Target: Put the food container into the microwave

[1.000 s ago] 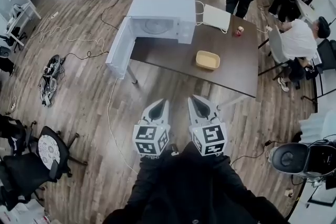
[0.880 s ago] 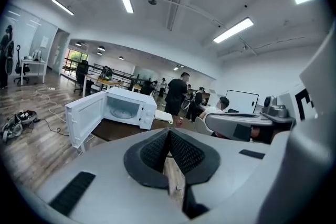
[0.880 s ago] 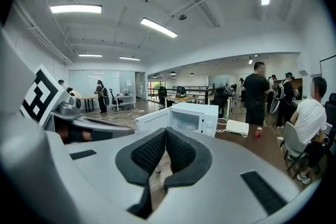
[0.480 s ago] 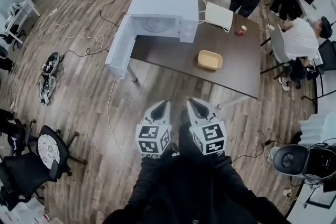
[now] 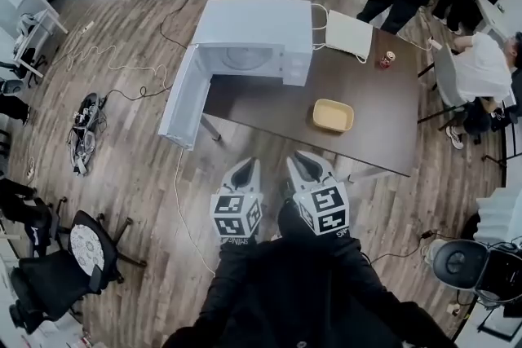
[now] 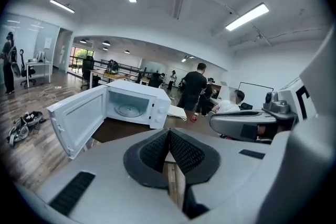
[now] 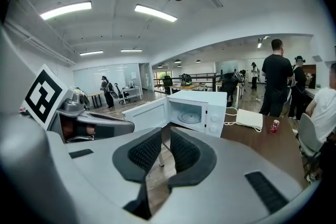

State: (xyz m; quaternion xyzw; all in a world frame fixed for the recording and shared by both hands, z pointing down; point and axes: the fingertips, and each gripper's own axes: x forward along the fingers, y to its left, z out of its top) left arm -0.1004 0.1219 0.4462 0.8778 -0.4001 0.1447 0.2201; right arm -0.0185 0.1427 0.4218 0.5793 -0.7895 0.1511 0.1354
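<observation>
A white microwave (image 5: 253, 37) stands on the left end of a dark brown table (image 5: 383, 134), its door (image 5: 181, 98) swung wide open and its inside empty. The yellow food container (image 5: 333, 115) rests on the table to the microwave's right, apart from both grippers. My left gripper (image 5: 247, 167) and right gripper (image 5: 300, 160) hang side by side over the wooden floor, short of the table's near edge. The left gripper (image 6: 169, 134) has its pads touching, with nothing held. A narrow gap shows between the right gripper's (image 7: 165, 136) pads. Both gripper views face the microwave (image 6: 131, 107) (image 7: 194, 110).
A red can (image 5: 387, 59) and a white flat pad (image 5: 348, 34) lie at the table's far side. People stand and sit beyond the table's right end (image 5: 489, 61). Office chairs (image 5: 73, 257) (image 5: 461, 261) and floor cables (image 5: 81, 134) flank me.
The table and microwave have drawn nearer and lower in the head view. Both grippers keep the same pose, side by side in front of me.
</observation>
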